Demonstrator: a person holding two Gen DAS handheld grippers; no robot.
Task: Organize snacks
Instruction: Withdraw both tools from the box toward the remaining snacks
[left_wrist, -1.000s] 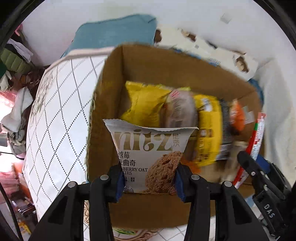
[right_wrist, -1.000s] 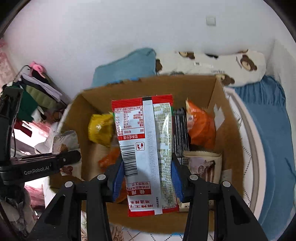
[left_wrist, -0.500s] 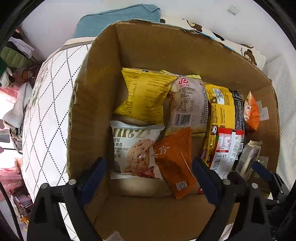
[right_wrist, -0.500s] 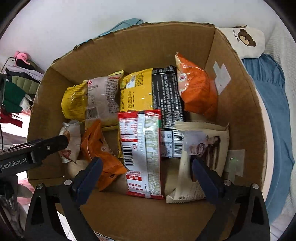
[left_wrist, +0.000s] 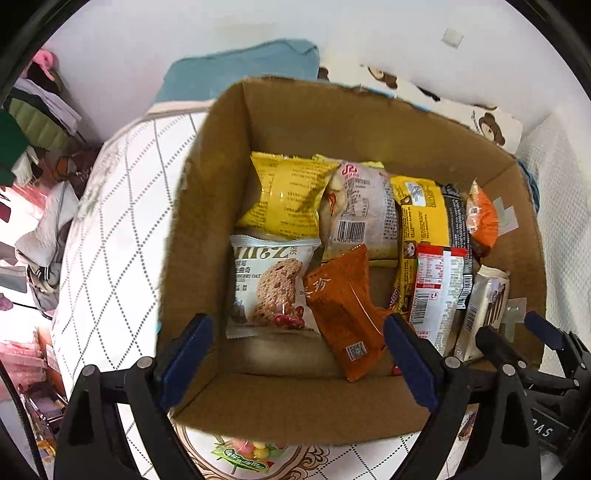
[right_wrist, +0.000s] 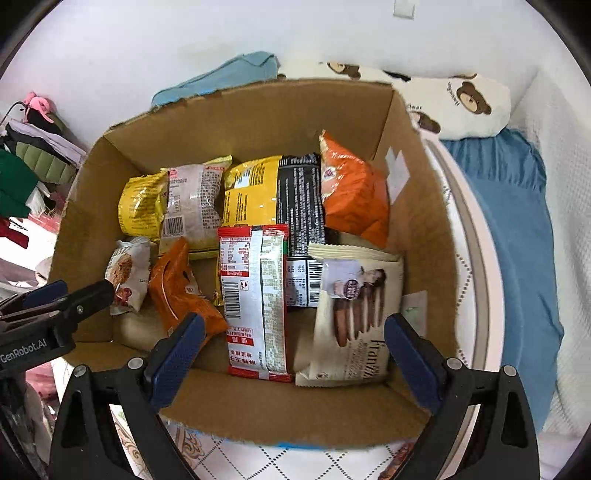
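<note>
Below, red packet lying between right gripper's spread jaws

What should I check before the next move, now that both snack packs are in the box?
1. Left gripper open, nothing between its fingers: ok.
2. Right gripper open, nothing between its fingers: ok.
3. Cookie pack inside the box, at its left wall: ok.
4. Red pack inside the box, beside the wafer pack: ok.
5. Packs lying in tidy rows: not ok, the orange pack lies askew and overlaps others.
6. More snacks waiting outside the box: cannot tell.
</note>
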